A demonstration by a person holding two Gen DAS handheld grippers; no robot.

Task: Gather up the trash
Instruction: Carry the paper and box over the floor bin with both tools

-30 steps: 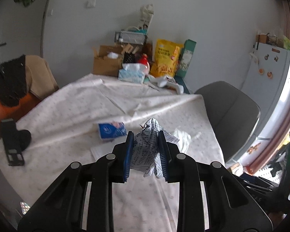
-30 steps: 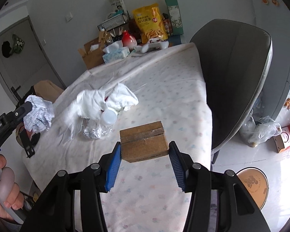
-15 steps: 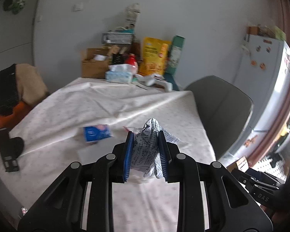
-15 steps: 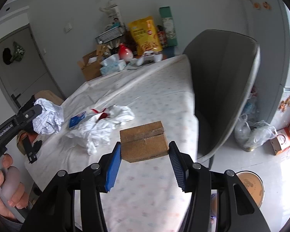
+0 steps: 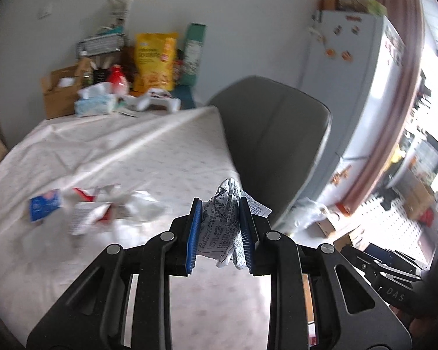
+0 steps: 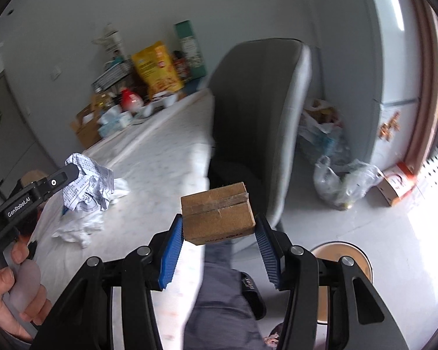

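My left gripper [image 5: 219,233] is shut on a crumpled printed paper ball [image 5: 222,221] and holds it above the table's right edge; the ball also shows in the right wrist view [image 6: 87,186]. My right gripper [image 6: 219,233] is shut on a small brown cardboard box [image 6: 217,213], held in the air past the table edge, above the floor. Loose trash lies on the white tablecloth [image 5: 131,151]: a blue packet [image 5: 45,208] and crumpled white wrappers [image 5: 108,211]. A round bin with a tan inside [image 6: 344,265] stands on the floor, low and right of the right gripper.
A grey chair [image 5: 274,134] stands at the table's right side. Boxes, a yellow bag [image 5: 154,61] and tissues [image 5: 95,103] crowd the far end. A fridge [image 5: 362,67] stands right. Plastic bags [image 6: 341,175] and a carton [image 6: 398,182] lie on the floor.
Both grippers have swung right, away from the table towards the chair and floor, each keeping its load. The floor bin has come further into the right wrist view.
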